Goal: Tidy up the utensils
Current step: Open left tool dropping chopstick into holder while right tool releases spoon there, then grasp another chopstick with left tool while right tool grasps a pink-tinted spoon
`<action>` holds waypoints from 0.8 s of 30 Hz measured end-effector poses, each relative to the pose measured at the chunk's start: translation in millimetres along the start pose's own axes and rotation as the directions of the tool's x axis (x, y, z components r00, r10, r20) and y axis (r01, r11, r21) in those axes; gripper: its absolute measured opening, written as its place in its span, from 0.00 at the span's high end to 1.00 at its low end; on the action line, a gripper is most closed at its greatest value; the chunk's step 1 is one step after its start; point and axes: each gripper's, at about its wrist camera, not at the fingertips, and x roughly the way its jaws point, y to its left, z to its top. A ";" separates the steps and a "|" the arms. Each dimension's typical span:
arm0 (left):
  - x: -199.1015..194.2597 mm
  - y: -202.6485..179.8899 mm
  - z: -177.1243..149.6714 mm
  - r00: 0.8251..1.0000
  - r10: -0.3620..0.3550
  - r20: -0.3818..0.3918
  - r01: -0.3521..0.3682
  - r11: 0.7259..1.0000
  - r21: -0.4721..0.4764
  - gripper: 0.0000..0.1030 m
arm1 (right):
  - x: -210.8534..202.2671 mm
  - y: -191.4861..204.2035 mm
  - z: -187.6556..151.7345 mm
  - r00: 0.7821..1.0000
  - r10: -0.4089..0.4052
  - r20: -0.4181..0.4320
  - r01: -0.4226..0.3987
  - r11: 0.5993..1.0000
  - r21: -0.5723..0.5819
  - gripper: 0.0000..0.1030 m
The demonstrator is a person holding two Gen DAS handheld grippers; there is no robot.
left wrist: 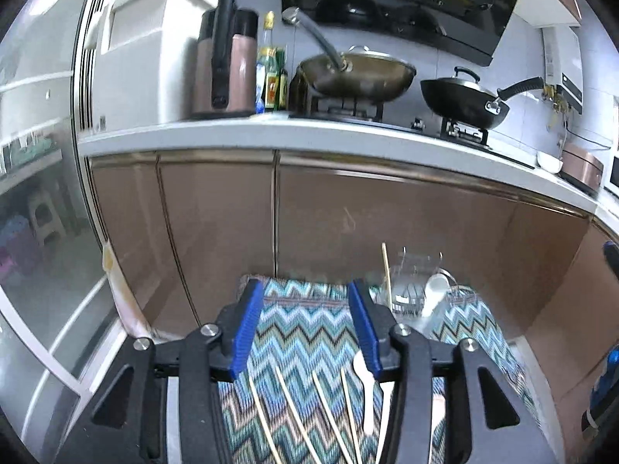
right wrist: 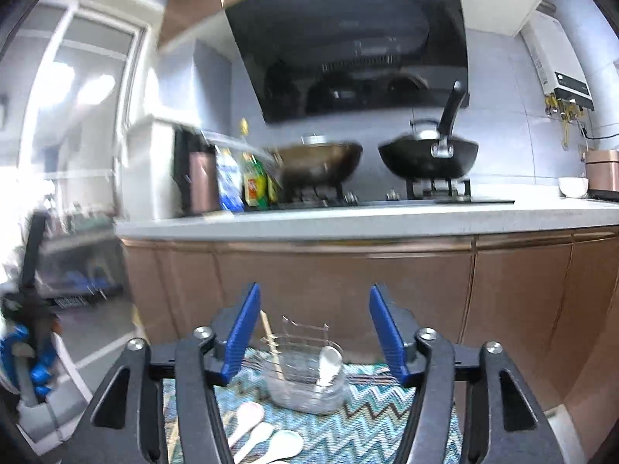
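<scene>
surface: zigzag-patterned cloth [left wrist: 309, 332] in blues and greens covered the support | holder: clear utensil basket [right wrist: 305, 382] stood on it at the far edge | chopsticks [left wrist: 294, 410] lay side by side on the near part | white spoons [right wrist: 263, 435] lay together near the front
</scene>
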 end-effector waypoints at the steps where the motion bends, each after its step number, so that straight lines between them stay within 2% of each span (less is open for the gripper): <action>1: 1.0 2.6 -2.2 1.000 -0.009 -0.020 0.009 1.000 -0.008 0.57 | -9.3 -0.3 0.8 1.000 0.012 0.009 -0.012 1.000 0.005 0.37; 3: 3.1 9.1 -8.7 0.997 -0.033 -0.074 0.031 0.999 -0.027 0.57 | -20.5 -0.6 0.3 0.999 0.040 -0.006 -0.040 0.999 0.003 0.36; 5: 9.0 14.8 -17.9 0.989 -0.053 -0.141 0.046 0.998 -0.052 0.57 | -22.2 3.4 -3.9 0.996 0.068 -0.057 -0.070 0.997 -0.020 0.37; 8: 24.5 15.9 -34.2 0.968 -0.069 -0.243 0.054 0.996 -0.065 0.57 | -22.7 8.2 -17.5 0.986 0.079 -0.148 -0.085 0.996 -0.034 0.43; 9: 31.2 15.3 -40.1 0.957 -0.082 -0.278 0.064 0.995 -0.072 0.58 | -18.5 8.4 -23.9 0.977 0.091 -0.194 -0.099 0.995 -0.031 0.48; 10: 38.6 15.1 -45.7 0.946 -0.095 -0.311 0.074 0.994 -0.079 0.58 | -14.5 8.8 -30.3 0.967 0.099 -0.233 -0.109 0.994 -0.031 0.58; 12: 60.1 12.6 -60.6 0.911 -0.120 -0.395 0.087 0.991 -0.101 0.58 | -2.5 9.2 -45.8 0.941 0.118 -0.316 -0.134 0.991 -0.028 0.73; 13: 70.4 11.1 -66.5 0.894 -0.130 -0.428 0.091 0.990 -0.109 0.58 | 3.6 9.2 -52.5 0.927 0.130 -0.351 -0.147 0.989 -0.022 0.74; 15: 91.2 7.8 -79.0 0.863 -0.133 -0.487 0.084 0.989 -0.121 0.58 | 24.3 8.9 -73.2 0.882 0.167 -0.440 -0.182 0.983 0.007 0.75; 16: 104.1 5.8 -86.5 0.842 -0.136 -0.522 0.081 0.989 -0.126 0.58 | 36.4 8.9 -85.7 0.846 0.200 -0.494 -0.211 0.977 0.035 0.75; 18: 130.3 1.7 -103.2 0.789 -0.157 -0.593 0.084 0.985 -0.148 0.58 | 54.3 6.3 -108.5 0.795 0.231 -0.561 -0.230 0.970 0.074 0.75; 19: 139.0 0.9 -110.0 0.775 -0.153 -0.614 0.077 0.986 -0.150 0.58 | 70.0 5.7 -124.8 0.745 0.257 -0.615 -0.245 0.964 0.105 0.75; 21: 156.6 -3.0 -117.3 0.753 -0.137 -0.644 0.062 0.989 -0.138 0.58 | 88.9 6.1 -150.2 0.692 0.275 -0.667 -0.249 0.959 0.137 0.75; 22: 164.7 -4.2 -120.2 0.744 -0.129 -0.656 0.050 0.989 -0.137 0.58 | 99.0 5.5 -163.1 0.659 0.295 -0.692 -0.255 0.953 0.164 0.75; 23: 172.2 -4.8 -122.4 0.735 -0.123 -0.667 0.040 0.989 -0.139 0.58 | 105.9 4.2 -171.6 0.640 0.303 -0.706 -0.254 0.951 0.177 0.75; 24: 178.5 -5.4 -123.5 0.727 -0.122 -0.675 0.035 0.989 -0.141 0.58 | 111.2 2.8 -180.8 0.631 0.296 -0.717 -0.243 0.953 0.179 0.75</action>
